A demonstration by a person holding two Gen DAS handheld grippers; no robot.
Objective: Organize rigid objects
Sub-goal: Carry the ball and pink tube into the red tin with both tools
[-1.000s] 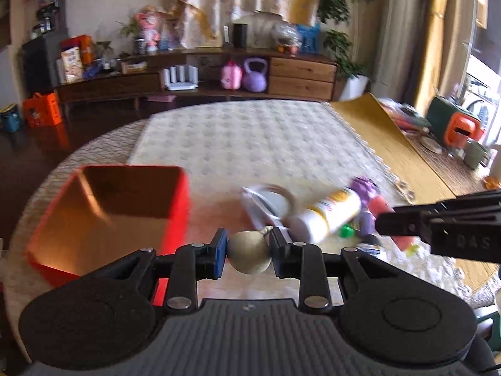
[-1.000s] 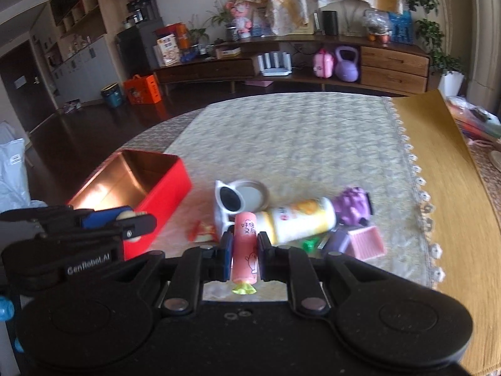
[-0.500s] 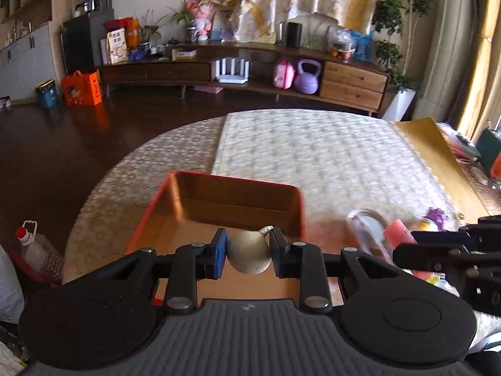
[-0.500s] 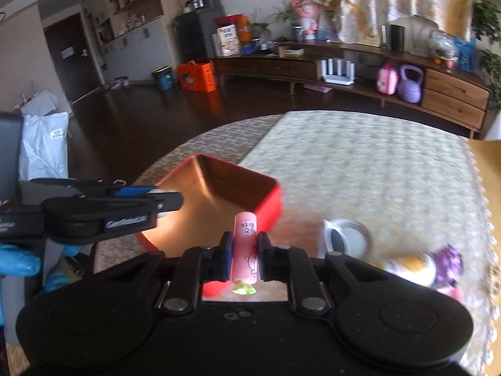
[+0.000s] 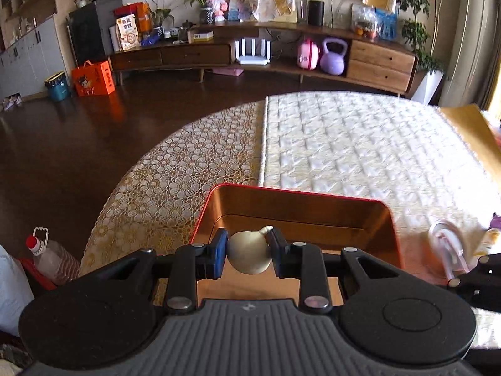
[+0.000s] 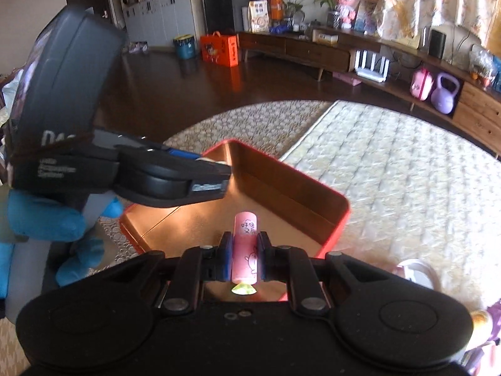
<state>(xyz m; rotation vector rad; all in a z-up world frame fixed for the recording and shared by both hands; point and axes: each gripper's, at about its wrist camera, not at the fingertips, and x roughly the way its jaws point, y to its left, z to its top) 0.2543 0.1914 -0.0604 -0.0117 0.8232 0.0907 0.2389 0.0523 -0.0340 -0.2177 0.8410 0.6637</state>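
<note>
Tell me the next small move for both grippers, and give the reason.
Probably lower a little and open. The left gripper is shut on the beige bulb and the right gripper on the pink tube; both hang above the red box, whose visible floor looks bare.

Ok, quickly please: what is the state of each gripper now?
Left gripper: shut on the beige garlic-shaped toy, above the red box.
Right gripper: shut on the pink tube.

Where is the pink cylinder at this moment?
In the right wrist view the pink cylinder is clamped in the right claw, over the near part of the red tin.
</note>
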